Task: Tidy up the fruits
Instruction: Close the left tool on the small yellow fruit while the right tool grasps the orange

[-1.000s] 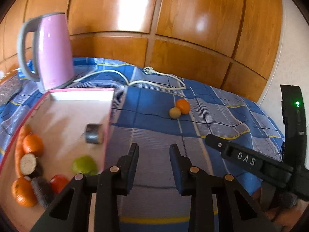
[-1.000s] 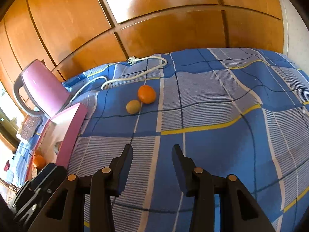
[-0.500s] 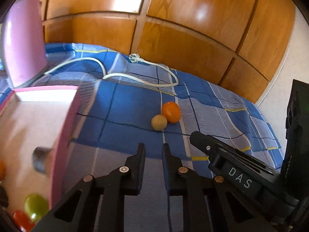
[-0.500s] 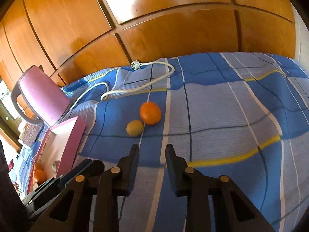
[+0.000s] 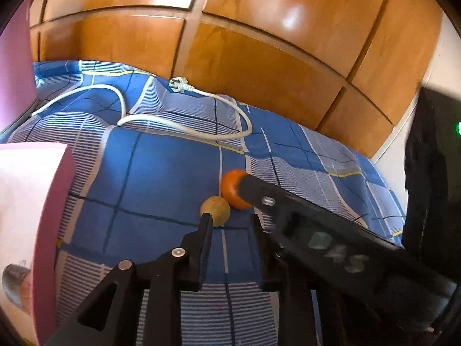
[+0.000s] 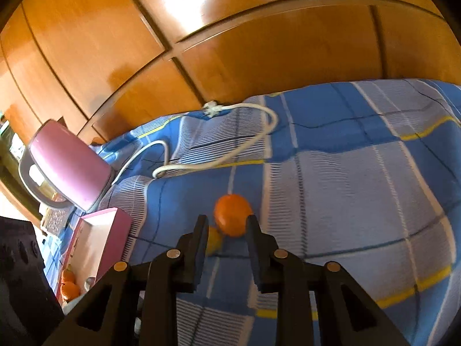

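Left wrist view. The left tool (image 5: 230,219) points down at the checked cloth (image 5: 161,178); its jaws look nearly together for this rig and hold nothing. A small yellowish fruit (image 5: 215,206) lies just beyond the left fingertip, touching an orange (image 5: 232,189) on its far right. The right tool's black body crosses in from the right and hides part of the orange. The pink box (image 5: 43,230), the likely place for the fruit, stands at the left edge. A white cord (image 5: 184,127) loops farther back.

Right wrist view. The right tool (image 6: 226,220), jaws likewise close together and empty, is aimed at the orange (image 6: 232,214), which shows between and beyond the fingertips. The yellowish fruit (image 6: 214,240) is partly hidden behind the left finger. The box (image 6: 103,239), with oranges inside, lies near left; a pink kettle (image 6: 69,167) stands beyond it.

Step in hand, as judged: approach to a pick. Each tool should spread before descending, then straddle one fruit across its widest part. Because the fruits touch, a finger entering between them may roll either away; closing slowly and taking them one at a time should help, and also keeps the two tools from colliding.
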Tool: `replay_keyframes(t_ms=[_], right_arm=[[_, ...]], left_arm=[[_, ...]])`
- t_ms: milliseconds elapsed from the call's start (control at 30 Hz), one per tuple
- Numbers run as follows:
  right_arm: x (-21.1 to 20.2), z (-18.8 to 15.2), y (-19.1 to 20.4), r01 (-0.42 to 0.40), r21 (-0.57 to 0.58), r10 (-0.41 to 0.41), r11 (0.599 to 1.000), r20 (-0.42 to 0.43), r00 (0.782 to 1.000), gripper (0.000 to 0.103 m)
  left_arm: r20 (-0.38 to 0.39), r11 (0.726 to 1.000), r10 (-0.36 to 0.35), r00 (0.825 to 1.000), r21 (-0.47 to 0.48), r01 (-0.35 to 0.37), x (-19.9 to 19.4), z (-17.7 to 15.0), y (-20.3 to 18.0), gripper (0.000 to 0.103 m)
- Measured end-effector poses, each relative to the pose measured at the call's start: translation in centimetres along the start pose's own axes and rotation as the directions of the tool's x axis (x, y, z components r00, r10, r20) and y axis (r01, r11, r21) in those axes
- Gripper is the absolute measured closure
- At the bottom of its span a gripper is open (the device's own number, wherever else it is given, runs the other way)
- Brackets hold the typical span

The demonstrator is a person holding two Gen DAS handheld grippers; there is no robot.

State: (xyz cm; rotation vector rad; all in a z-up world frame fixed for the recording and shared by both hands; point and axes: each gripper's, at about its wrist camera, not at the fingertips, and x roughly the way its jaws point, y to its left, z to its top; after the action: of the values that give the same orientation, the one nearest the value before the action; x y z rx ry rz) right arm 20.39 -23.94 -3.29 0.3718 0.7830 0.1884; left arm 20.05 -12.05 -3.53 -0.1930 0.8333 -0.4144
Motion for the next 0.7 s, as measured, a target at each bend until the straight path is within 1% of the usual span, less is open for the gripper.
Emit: replay_keyframes(t_ms=[67, 133, 200, 267, 367, 467, 500, 533, 600, 700], right_arm=[[0.6, 0.2, 0.4, 0.014, -0.011, -0.015, 1.000, -0.005, 1.000, 0.075], [1.0, 0.4, 0.4, 0.070, -0.016, -0.070, 0.997, 0.000, 0.998, 0.074], [1.3, 0.3, 0.2, 0.074, -0.020, -0.075, 0.997, -0.003, 0.997, 0.073], [1.8, 0.3, -0.1, 0.082, -0.010, -0.083, 0.997, -0.012, 0.997, 0.073], [2.3, 0.5, -0.9, 0.050, 0.029, -0.050, 0.998, -0.019, 0.999, 0.071], [2.4, 0.7, -1.1, 0.039, 0.035, -0.039, 0.999, -0.019, 0.999, 0.072], [2.4, 0.6, -1.2, 0.037, 0.039, -0.036, 0.999, -0.021, 0.999, 0.073], [2.3, 0.6, -1.2, 0.040, 0.038, -0.039, 0.998, -0.020, 0.999, 0.073], [1.9, 0.4, -1.2, 0.062, 0.033, -0.062, 0.998, -0.012, 0.998, 0.073], [1.0, -0.3, -1.5, 0.074, 0.049, -0.074, 0.996, -0.007, 0.997, 0.074]], left_arm=[[-0.017, 0.999, 0.015, 1.000, -0.047, -0.016, 0.5, 0.1, 0.9, 0.077], [-0.026, 0.996, 0.012, 1.000, -0.083, -0.014, 0.9, 0.3, 1.7, 0.073], [-0.034, 0.996, 0.020, 0.999, -0.081, -0.023, 1.1, 0.4, 1.8, 0.072], [-0.052, 0.997, 0.010, 0.999, -0.073, -0.014, 1.7, 0.4, 1.5, 0.071], [-0.052, 0.997, 0.014, 0.999, -0.072, -0.018, 2.1, 0.6, 1.3, 0.071], [-0.055, 0.998, 0.014, 0.998, -0.062, -0.018, 2.4, 0.7, 1.1, 0.072], [-0.054, 0.998, 0.012, 0.998, -0.058, -0.015, 2.4, 0.7, 1.1, 0.072], [-0.052, 0.998, 0.007, 0.999, -0.055, -0.010, 2.3, 0.7, 1.0, 0.079], [-0.052, 0.998, -0.008, 0.999, -0.063, 0.004, 2.2, 0.5, 1.1, 0.079], [-0.049, 0.996, -0.024, 0.999, -0.084, 0.019, 1.9, 0.0, 1.4, 0.079]])
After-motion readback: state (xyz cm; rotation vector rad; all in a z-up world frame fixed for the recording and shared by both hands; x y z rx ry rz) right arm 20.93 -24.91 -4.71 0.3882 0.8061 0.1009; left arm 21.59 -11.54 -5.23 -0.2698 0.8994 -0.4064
